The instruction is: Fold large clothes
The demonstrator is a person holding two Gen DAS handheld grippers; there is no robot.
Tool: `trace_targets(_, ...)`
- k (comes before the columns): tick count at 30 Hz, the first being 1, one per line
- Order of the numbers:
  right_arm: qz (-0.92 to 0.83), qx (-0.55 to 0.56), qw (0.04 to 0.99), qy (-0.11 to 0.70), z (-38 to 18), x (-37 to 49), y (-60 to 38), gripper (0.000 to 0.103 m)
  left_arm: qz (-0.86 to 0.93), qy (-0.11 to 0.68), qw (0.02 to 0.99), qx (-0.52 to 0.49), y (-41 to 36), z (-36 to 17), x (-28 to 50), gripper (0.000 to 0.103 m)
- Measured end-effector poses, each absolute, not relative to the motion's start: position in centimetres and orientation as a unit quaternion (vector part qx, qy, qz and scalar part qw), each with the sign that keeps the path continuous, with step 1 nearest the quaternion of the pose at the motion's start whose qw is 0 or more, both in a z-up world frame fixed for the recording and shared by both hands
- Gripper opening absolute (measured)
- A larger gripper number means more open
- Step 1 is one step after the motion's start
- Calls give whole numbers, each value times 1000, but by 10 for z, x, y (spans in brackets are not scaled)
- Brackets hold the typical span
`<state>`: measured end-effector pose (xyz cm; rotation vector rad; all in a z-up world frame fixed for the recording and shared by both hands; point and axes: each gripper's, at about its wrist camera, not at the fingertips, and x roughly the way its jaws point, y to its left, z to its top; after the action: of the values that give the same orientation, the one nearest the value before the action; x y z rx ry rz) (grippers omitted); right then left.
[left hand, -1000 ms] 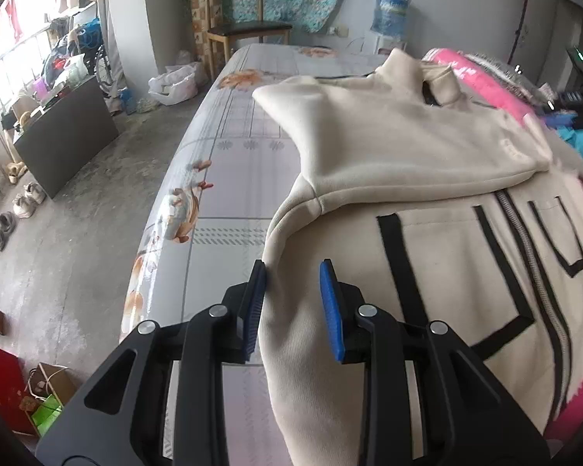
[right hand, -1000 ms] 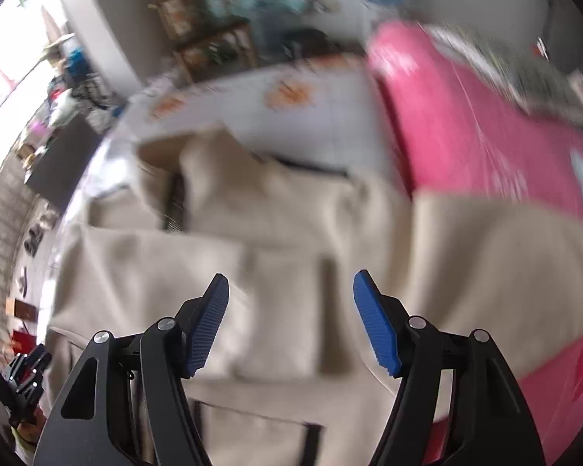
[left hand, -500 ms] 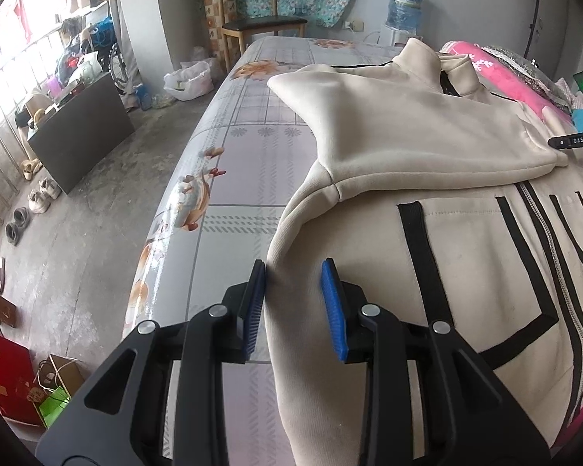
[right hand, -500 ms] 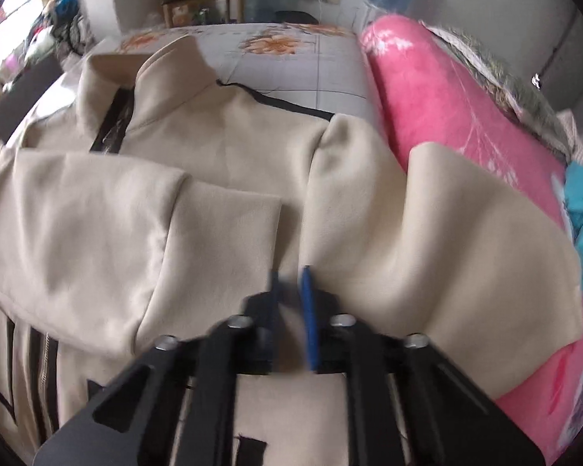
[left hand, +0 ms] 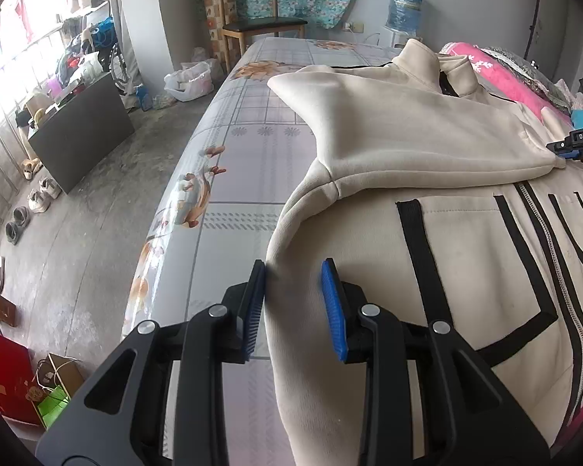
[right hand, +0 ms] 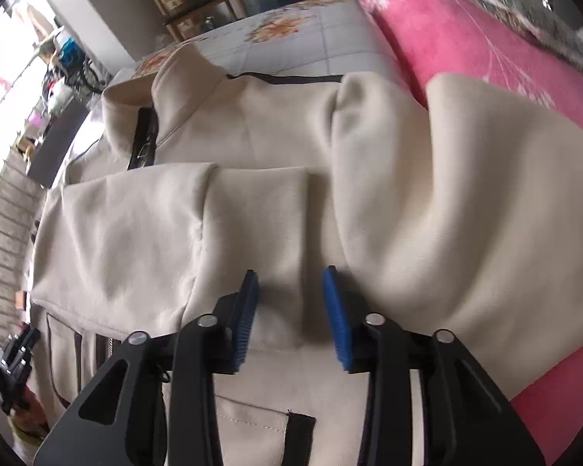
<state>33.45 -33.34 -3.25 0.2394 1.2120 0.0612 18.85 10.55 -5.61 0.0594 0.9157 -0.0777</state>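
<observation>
Cream fleece zip jacket with black trim (left hand: 427, 147): flat on the bed ahead of both grippers, sleeves folded across.
Left gripper (left hand: 293, 303): parted, straddling side edge; bite deeper.
Right gripper (right hand: 291, 312): parted astride sleeve cuff; close squarely.

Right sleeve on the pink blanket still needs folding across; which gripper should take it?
Right gripper: it hangs open over the jacket beside that sleeve. Left gripper straddles the opposite side edge.

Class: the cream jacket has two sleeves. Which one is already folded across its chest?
The left-hand sleeve, lying flat over the jacket; the other sleeve drapes outward onto the pink blanket.
</observation>
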Motion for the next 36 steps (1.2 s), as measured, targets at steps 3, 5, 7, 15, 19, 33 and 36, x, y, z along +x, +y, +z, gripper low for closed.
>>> trace_targets(3,36,135,813,565,-33,337,-335,39,-39,442,896,27,107,-56,188,29)
trace_targets(5,28,121,810,573,-39,339,-332,38,-38,442,896,28,106,-56,188,29)
trace_targets(7,20,97,815,571,-40,339,-325,35,-38,441,896,28,107,-56,188,29)
trace_targets(15,4,29,865,502,12,325,-314,5,-41,441,896,30,106,-56,186,29)
trace_targets(19,-34,-18,857,514,-2,328,-312,5,-45,441,896,36,104,-56,186,29)
trace_targets(33,8,-65,863,501,-20,299,-268,42,-42,439,897,36,105,-57,183,36)
trace_targets(36,-2,-83,852,516,-39,296,-260,45,-39,443,896,21,109,-55,182,42)
